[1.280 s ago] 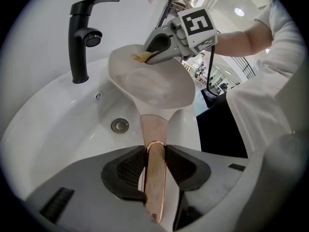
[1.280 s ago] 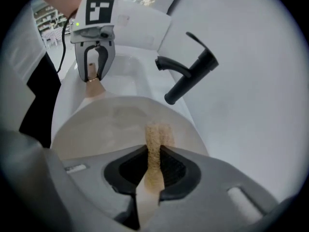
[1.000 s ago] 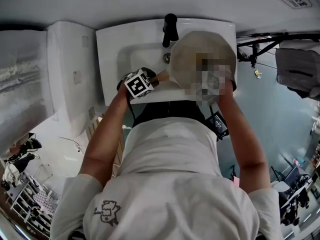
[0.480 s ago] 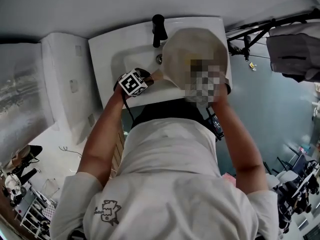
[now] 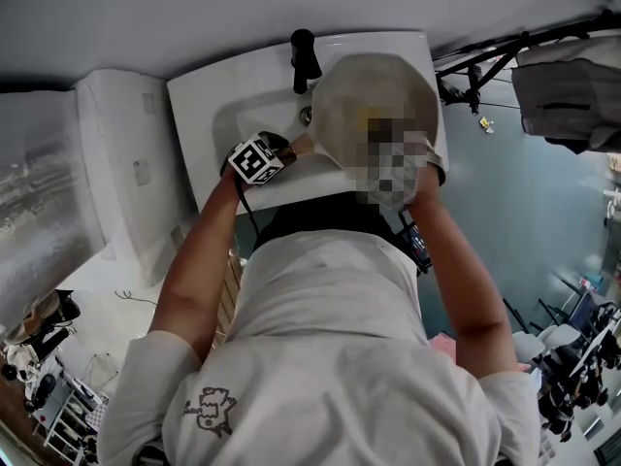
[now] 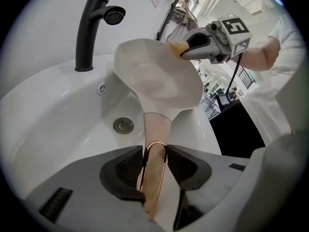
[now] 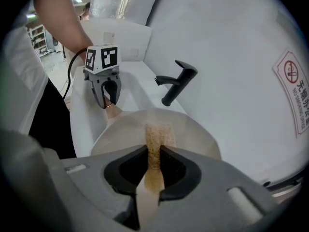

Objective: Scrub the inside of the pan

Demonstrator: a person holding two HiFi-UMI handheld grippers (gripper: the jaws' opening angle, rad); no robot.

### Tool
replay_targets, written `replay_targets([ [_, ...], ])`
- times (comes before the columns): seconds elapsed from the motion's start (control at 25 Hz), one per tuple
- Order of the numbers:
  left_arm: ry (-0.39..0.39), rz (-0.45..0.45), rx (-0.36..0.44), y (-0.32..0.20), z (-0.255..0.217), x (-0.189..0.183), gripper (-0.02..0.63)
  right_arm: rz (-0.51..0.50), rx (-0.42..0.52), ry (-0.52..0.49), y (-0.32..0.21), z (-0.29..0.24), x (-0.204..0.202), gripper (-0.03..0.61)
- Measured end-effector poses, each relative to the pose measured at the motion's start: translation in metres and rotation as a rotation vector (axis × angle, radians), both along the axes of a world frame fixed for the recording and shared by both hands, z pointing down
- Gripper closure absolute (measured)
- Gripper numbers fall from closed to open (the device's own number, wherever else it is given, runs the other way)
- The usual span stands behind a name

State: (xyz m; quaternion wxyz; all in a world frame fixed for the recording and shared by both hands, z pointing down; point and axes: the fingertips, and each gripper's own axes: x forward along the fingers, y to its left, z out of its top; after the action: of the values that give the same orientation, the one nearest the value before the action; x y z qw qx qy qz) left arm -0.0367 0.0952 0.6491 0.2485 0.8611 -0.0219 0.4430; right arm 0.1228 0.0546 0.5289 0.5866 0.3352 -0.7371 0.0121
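Saw left claw (image 6: 154, 150) just eased wider on pan (image 6: 159, 79) handle (image 6: 155, 127), pads touching it. Found right claw (image 7: 153, 153) clamped on sponge (image 7: 157, 133) against pan's inside, over sink (image 6: 58, 110). Judged scrubbing under way, hold loosening.

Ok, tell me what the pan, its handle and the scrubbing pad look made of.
Pan: matte cream surface, smooth, probably coated or enamelled metal.
Handle: pinkish-beige with a shiny copper-coloured loop, likely metal trim.
Pad: tan, coarse and porous, maybe sponge or scouring fibre.
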Motion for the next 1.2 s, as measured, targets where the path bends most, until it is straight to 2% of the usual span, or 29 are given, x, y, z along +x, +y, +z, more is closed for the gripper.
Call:
replay_targets([
  [0.52, -0.005, -0.028, -0.029, -0.008, 0.015, -0.001, 0.439, 0.017, -0.009, -0.024, -0.003, 0.001, -0.005, 0.518],
  [0.84, 0.002, -0.048, -0.008, -0.008, 0.009, -0.007, 0.423, 0.018, -0.003, -0.035, -0.006, -0.002, -0.006, 0.518],
  [0.96, 0.037, -0.083, 0.015, -0.015, -0.009, -0.006, 0.422, 0.041, -0.006, -0.086, -0.007, -0.007, -0.009, 0.518],
  [1.2, 0.136, -0.190, 0.098, -0.038, -0.067, -0.009, 0.420, 0.169, 0.013, -0.279, -0.010, -0.036, -0.012, 0.518],
])
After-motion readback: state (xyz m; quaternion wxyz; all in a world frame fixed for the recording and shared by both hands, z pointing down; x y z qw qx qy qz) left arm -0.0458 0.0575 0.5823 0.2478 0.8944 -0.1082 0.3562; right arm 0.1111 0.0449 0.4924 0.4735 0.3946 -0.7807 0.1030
